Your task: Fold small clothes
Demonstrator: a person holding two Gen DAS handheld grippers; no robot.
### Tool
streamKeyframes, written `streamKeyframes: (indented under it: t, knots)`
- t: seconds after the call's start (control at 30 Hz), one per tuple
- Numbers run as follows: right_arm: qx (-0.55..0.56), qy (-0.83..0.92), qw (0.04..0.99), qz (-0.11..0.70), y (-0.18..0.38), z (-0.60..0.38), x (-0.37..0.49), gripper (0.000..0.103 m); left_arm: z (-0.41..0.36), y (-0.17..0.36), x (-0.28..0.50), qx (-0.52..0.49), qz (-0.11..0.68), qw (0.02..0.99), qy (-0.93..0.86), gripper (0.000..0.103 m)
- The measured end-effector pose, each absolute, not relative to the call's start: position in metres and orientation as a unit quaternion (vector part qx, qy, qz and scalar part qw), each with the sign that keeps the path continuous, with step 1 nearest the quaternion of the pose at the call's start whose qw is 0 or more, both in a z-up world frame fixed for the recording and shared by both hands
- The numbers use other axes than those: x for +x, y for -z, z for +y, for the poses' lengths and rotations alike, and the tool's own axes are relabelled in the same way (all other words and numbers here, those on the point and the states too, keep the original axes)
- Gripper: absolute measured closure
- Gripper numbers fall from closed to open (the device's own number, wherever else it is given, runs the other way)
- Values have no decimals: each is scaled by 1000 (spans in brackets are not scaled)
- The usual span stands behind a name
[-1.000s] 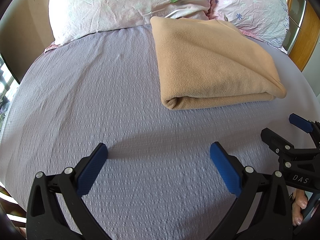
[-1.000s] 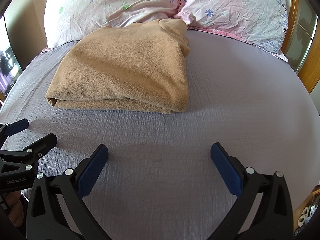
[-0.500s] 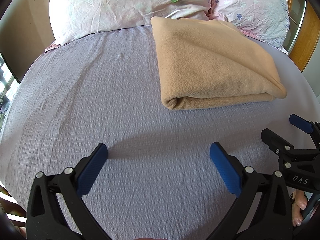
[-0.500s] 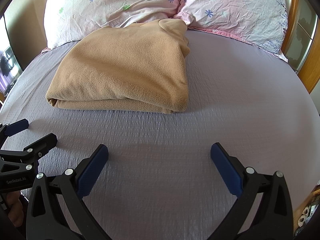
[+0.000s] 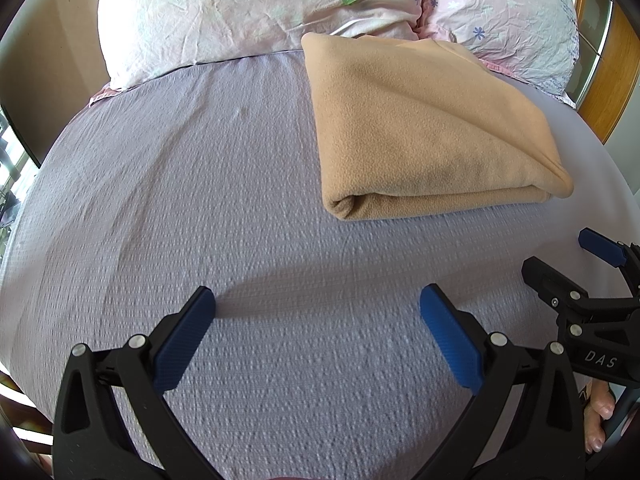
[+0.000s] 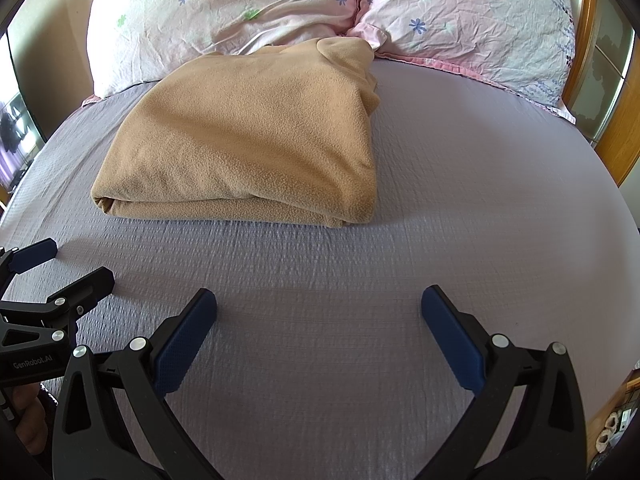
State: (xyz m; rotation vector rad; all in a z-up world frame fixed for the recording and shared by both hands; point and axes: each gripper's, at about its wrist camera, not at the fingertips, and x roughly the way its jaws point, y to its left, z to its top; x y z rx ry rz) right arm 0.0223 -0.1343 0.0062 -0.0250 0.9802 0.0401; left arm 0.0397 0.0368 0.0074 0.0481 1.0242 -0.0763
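Observation:
A tan fleece garment (image 5: 424,128) lies folded into a thick rectangle on the lilac bed sheet (image 5: 200,184), its far end against the pillows. It also shows in the right wrist view (image 6: 256,140). My left gripper (image 5: 318,312) is open and empty, held above bare sheet in front of the garment. My right gripper (image 6: 319,312) is open and empty too, also short of the garment. Each gripper shows at the edge of the other's view: the right one (image 5: 568,268) and the left one (image 6: 68,268).
Two floral pillows (image 6: 224,16) (image 6: 472,20) lie along the head of the bed. A wooden bed frame (image 6: 612,152) runs down the right side. The sheet (image 6: 460,184) stretches out right of the garment.

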Motion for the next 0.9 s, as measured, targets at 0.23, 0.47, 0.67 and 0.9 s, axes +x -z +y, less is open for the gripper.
streamKeyframes:
  t: [0.23,0.47,0.67,0.9]
  knots:
    - [-12,-19,882,471,-6,-134,22,1,37,-7,39,23,490,871,36,2]
    - [-11,-18,882,470,-6,-134,22,1,40,-6,38,23,493,869,37,2]
    - [-11,-18,882,470,-6,-134,23,1,41,-6,38,23,493,869,37,2]
    - [-11,-18,882,470,-6,-134,23,1,41,-6,38,24,493,869,37,2]
